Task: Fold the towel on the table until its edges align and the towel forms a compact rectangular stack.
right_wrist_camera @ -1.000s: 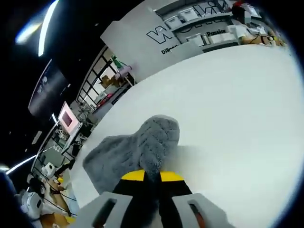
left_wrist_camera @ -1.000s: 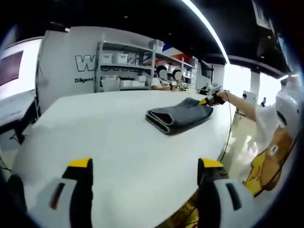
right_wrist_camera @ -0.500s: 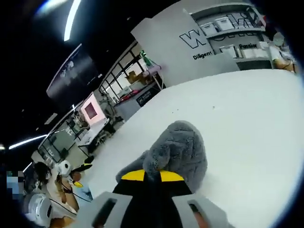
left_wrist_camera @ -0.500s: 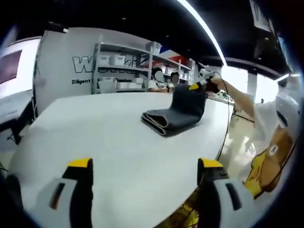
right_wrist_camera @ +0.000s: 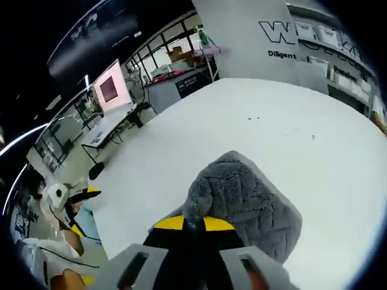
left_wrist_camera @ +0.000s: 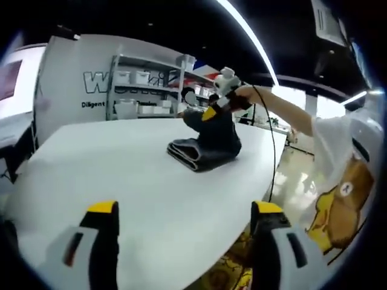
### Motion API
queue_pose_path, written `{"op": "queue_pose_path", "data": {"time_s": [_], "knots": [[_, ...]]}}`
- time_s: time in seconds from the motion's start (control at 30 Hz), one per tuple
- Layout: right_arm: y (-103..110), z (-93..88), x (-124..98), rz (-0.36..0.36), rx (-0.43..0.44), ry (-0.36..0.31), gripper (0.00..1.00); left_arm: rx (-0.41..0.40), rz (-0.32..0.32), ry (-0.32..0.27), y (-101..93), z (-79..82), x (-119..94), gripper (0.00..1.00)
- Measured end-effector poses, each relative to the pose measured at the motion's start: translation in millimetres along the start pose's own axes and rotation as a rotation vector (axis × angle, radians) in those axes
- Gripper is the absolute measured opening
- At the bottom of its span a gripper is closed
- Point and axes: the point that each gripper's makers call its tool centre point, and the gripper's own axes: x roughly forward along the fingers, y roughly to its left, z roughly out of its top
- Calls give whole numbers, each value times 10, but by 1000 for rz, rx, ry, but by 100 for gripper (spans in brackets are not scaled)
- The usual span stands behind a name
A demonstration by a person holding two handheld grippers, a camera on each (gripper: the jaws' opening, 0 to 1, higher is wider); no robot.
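Note:
A dark grey towel lies folded on the white table, its right edge lifted up and carried over the stack. My right gripper holds that raised edge, shut on it, with a person's arm behind it. In the right gripper view the same gripper pinches the fluffy grey towel between yellow-tipped jaws, looking down on the folded layers. My left gripper stands open above the near part of the table, well short of the towel, with nothing between its jaws.
Shelves with white bins and a lettered wall stand behind the table. A person in a white shirt and yellow apron stands at the table's right edge. Desks and a pink screen lie beyond the far side.
The right gripper has lifted the towel's right edge from the table and swung it up and leftward over the folded stack. The left gripper has stayed open and nearly still.

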Motion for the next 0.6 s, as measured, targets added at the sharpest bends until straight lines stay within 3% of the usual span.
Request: {"op": "queue_pose_path", "data": {"time_s": [0.13,0.2,0.33,0.6], "knots": [[97,-31,164,-13,-21,54,8,-6,-9,-4,-6,-22,3,95],[91,-80,227,-52,-69,100,9,-5,-11,-5,-10,-29,7,95],[105,-9,313,-82,-83,88,9,-11,-26,-11,-49,-33,16,95],[82,-47,426,-86,-95,138,10,-6,-32,-11,-85,-29,17,94]]}}
